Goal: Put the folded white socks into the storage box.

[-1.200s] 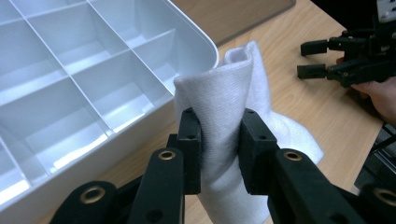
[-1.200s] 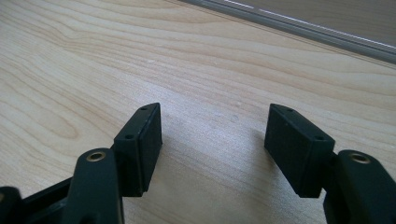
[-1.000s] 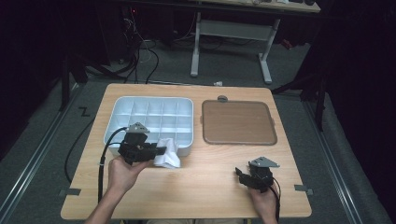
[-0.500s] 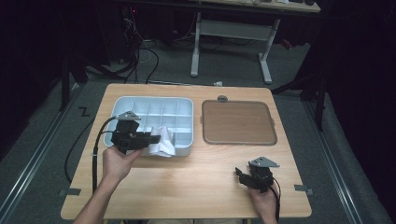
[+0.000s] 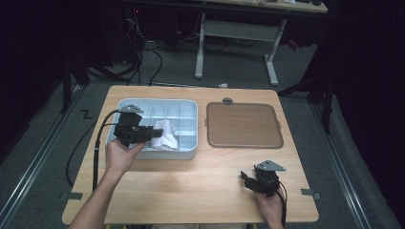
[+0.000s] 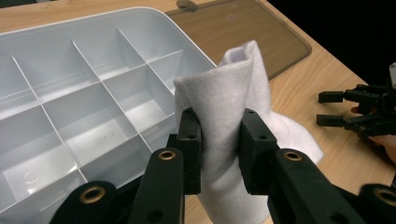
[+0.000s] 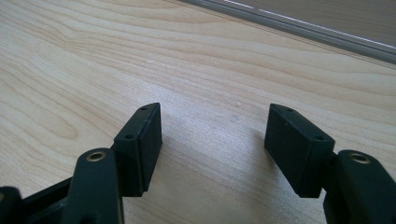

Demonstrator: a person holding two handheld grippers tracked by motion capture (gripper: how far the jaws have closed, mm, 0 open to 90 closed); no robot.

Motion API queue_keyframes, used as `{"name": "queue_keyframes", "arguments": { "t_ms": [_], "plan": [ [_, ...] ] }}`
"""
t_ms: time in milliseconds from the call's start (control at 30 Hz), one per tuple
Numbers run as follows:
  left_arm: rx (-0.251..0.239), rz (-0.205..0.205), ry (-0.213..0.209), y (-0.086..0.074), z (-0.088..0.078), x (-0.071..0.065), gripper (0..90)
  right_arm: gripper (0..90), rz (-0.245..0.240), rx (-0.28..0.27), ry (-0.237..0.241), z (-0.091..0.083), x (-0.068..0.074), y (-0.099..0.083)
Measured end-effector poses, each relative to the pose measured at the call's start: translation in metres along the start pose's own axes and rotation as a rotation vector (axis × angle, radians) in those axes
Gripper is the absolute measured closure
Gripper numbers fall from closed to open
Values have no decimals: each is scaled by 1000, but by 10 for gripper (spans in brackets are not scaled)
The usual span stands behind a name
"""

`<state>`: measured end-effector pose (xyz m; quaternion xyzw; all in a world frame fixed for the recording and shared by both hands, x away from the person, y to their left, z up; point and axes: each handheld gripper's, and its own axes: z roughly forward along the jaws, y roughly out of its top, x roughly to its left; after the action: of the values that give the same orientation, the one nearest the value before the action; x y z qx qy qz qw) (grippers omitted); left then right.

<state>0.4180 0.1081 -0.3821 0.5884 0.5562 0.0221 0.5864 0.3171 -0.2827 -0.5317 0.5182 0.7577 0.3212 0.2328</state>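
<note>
A white cloth (image 5: 165, 134) hangs folded between the jaws of my left gripper (image 5: 150, 135), which is shut on it above the front rows of a white compartment tray (image 5: 189, 103). In the left gripper view the cloth (image 6: 236, 79) stands up between the pads of the left gripper (image 6: 219, 140) and droops past the tray's near rim (image 6: 140, 11). My right gripper (image 5: 247, 180) rests near the table's front right, open, with bare wood between its jaws (image 7: 215, 144).
A brown rounded flat panel (image 5: 243, 125) lies right of the tray, with a small grey knob (image 5: 228, 100) at its far edge. The right gripper (image 6: 334, 108) also shows far right in the left gripper view. Dark floor and cables surround the wooden table (image 5: 191, 181).
My left gripper has carried the cloth away from the person, from the tray's front edge to over the tray's compartments. The right gripper has stayed put.
</note>
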Motion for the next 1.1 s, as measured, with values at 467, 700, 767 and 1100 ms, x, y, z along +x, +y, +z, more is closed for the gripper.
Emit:
{"name": "queue_keyframes", "arguments": {
  "t_ms": [467, 700, 767, 1100],
  "plan": [
    [8, -12, 51, 6, 9, 25, 731, 370, 1, 0, 0, 0, 0, 0],
    [24, -13, 66, 6, 15, 36, 731, 370, 0, 0, 0, 0, 0, 0],
    [28, -13, 73, 5, 18, 38, 731, 370, 2, 0, 0, 0, 0, 0],
    [51, -13, 119, 0, 27, 55, 731, 370, 2, 1, -1, 0, 0, 0]
  ]
}}
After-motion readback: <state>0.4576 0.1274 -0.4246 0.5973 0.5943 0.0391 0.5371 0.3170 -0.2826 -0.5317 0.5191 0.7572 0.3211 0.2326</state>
